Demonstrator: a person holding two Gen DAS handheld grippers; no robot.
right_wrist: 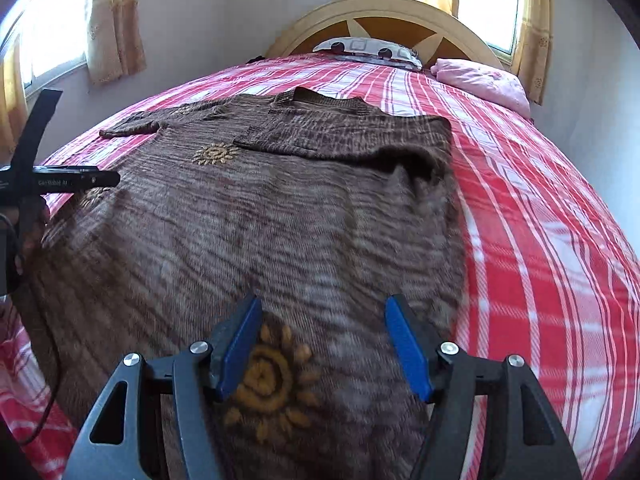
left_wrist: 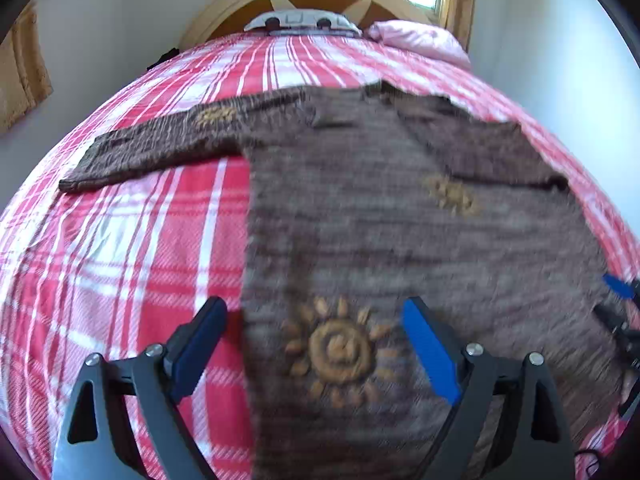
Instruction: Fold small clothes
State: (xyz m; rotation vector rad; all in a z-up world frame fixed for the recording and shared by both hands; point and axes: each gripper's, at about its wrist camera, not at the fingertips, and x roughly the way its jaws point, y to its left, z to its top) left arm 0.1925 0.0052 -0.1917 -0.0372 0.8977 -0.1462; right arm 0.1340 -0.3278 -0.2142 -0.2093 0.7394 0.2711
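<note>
Brown sweater (right_wrist: 256,216) flat on bed (right_wrist: 560,240), right sleeve folded across, hem cut off below. Left tool (left_wrist: 312,344) and right tool (right_wrist: 320,344) spread, empty.

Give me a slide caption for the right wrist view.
Open right tongs over brown sweater on plaid bed, one sleeve folded in.

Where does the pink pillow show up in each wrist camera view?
Left wrist view: pink pillow at top, right of centre, beside the headboard.
Right wrist view: pink pillow at upper right, at the head of the bed.
Shared landmark: the arched wooden headboard, just left of the pillow in both.
</note>
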